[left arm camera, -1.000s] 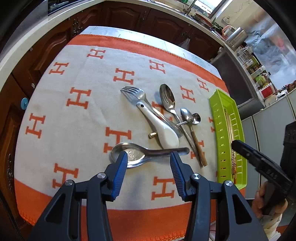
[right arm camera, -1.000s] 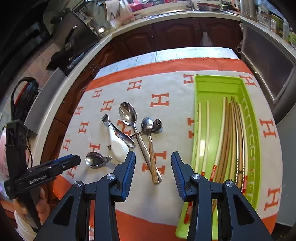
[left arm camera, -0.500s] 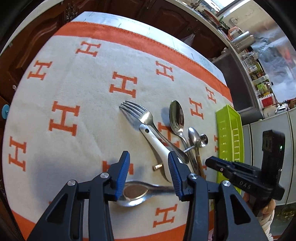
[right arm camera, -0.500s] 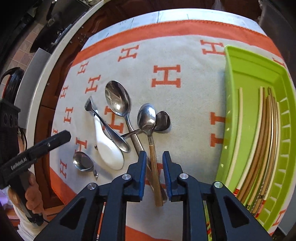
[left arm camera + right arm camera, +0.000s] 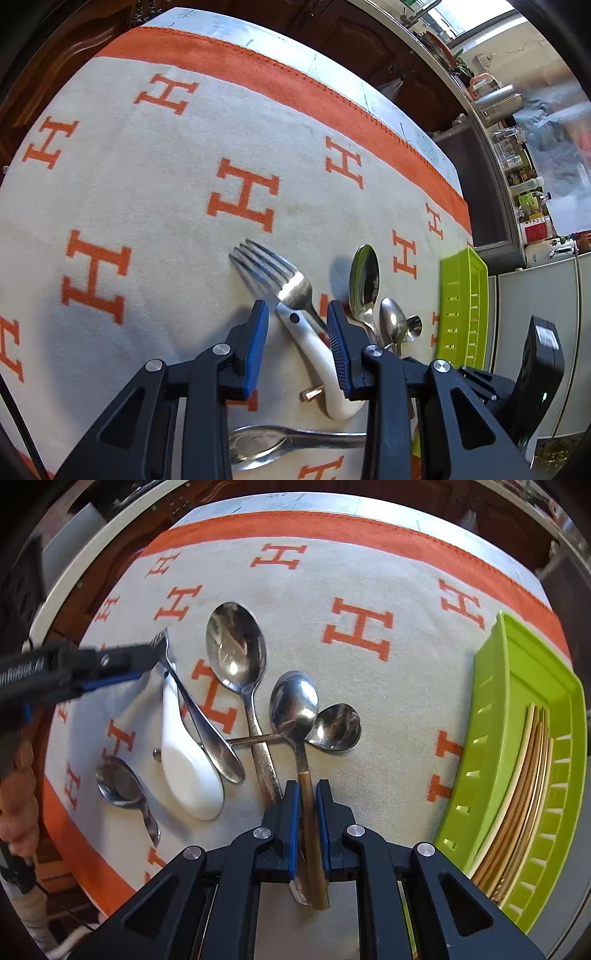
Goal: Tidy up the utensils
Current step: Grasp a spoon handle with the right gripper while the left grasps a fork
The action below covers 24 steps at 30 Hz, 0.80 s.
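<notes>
worktop [image 5: 388,506]: covered w/ orange-H cloth [image 5: 369,576]; utensils mid-cloth
tray [image 5: 491,716]: green, right edge, chopsticks [image 5: 524,786] inside
left tongs [image 5: 295,332]: part open, closing round white spoon [image 5: 317,354] handle & fork [image 5: 273,269]
right tongs [image 5: 303,801]: closing, nearly shut on wood-handled spoon [image 5: 295,705]

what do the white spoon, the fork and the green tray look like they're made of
White spoon: glossy and opaque with a thick rounded body, probably glazed ceramic, possibly hard plastic.
Fork: bright polished metal, likely stainless steel, with mirror-like glints on its prongs.
Green tray: lime moulded plastic, smooth with a slight sheen and slotted walls.
</notes>
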Each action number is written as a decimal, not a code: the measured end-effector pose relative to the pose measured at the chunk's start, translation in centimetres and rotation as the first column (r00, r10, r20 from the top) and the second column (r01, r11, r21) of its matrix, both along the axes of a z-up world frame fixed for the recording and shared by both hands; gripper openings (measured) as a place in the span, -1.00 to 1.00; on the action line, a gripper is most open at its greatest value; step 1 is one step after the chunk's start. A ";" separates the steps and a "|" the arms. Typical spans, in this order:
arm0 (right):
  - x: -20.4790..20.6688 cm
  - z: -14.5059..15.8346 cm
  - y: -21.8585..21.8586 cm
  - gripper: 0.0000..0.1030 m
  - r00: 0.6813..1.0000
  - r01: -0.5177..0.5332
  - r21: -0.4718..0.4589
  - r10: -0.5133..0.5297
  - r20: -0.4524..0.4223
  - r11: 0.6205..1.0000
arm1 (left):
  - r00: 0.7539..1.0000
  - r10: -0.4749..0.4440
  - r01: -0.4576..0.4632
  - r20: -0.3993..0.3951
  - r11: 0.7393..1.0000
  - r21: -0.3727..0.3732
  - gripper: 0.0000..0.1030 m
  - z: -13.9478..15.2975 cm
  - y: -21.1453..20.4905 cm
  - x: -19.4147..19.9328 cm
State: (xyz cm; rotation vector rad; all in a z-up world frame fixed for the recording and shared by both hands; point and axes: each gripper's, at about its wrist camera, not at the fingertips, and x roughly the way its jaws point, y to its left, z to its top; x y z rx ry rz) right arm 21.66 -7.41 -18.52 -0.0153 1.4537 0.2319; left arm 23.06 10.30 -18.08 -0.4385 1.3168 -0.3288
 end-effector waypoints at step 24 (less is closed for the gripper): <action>-1.0 0.4 -1.5 -0.87 0.999 0.042 0.090 -0.045 0.024 0.995 | 0.990 0.130 -0.131 0.046 0.991 0.020 -0.95 -1.7 -2.9 1.2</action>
